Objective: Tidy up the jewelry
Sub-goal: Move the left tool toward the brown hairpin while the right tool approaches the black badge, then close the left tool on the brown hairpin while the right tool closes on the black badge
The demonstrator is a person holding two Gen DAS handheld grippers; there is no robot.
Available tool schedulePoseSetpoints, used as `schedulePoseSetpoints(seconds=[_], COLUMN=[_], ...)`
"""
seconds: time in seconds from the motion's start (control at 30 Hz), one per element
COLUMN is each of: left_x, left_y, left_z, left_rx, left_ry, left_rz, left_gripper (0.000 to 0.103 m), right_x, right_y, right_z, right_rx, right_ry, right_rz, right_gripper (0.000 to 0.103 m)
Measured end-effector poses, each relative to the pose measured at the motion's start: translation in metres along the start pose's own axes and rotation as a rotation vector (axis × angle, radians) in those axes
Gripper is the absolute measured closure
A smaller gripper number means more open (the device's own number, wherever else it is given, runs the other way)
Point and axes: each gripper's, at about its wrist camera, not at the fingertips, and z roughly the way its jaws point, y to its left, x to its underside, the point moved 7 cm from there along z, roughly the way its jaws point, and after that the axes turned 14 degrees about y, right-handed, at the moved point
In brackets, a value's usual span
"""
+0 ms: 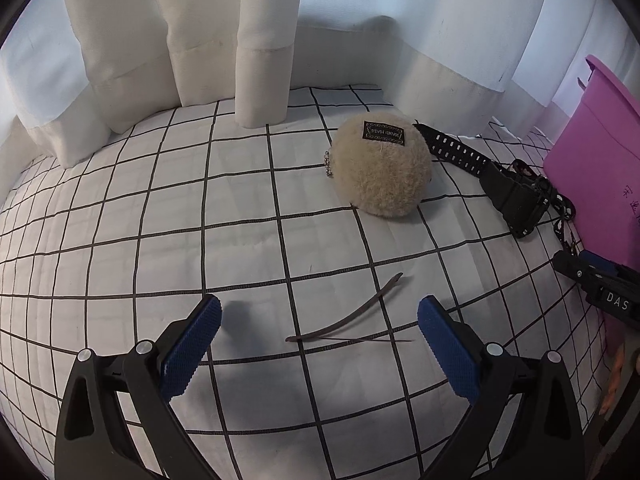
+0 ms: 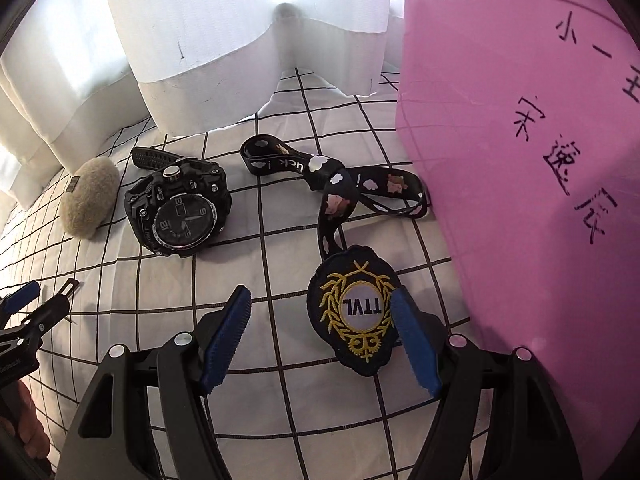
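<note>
Fuzzy plush pompom (image 1: pixel 382 168), matt rubbery black watch (image 2: pixel 180 210), embroidered cloth badge (image 2: pixel 356 312).

watch (image 2: pixel 180 208): black, chunky, dial up, lying flat, strap end toward curtain | fluffy ball charm (image 2: pixel 89 203): beige, dark label, bead chain, just left of watch | lanyard (image 2: pixel 332 184): black, cloud print, looped, right of watch, touching pink bin (image 2: pixel 520 160) | embroidered badge (image 2: pixel 356 312): navy, gold wreath, "TTVL", at lanyard's end | hair clip (image 1: pixel 348 320): thin, brown, apart from the rest
</note>
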Motion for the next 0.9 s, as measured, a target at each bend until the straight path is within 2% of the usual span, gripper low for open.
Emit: schedulePoseSetpoints(seconds=[0.1, 0.27, 0.57, 0.8, 0.9], left_x=[0.0, 0.002, -0.002, -0.001, 0.0], left_y=[-0.002, -0.009, -0.01, -0.008, -0.009], left_z=[0.003, 0.008, 0.011, 0.009, 0.007], left_rx=[-0.019, -0.096, -0.109, -0.111, -0.112], left_ry=[0.001, 0.003, -0.016, -0.001, 0.0], left_rz=[0.004, 0.043, 0.007, -0.011, -0.018], left_gripper=[0.006, 0.006, 0.005, 0.006, 0.011], right_x=[0.0, 0.001, 0.0, 0.0, 0.002], right_y=[0.001, 0.003, 0.004, 0.004, 0.003], right_z=[0.003, 0.009, 0.011, 0.011, 0.009], right_rx=[0.029, 0.069, 0.062, 0.05, 0.044], right_ry=[-0.006, -0.023, -0.061, -0.064, -0.071], right_rz=[-0.006, -0.02, 0.004, 0.002, -0.002], right_gripper=[0.033, 0.031, 0.024, 0.025, 0.028])
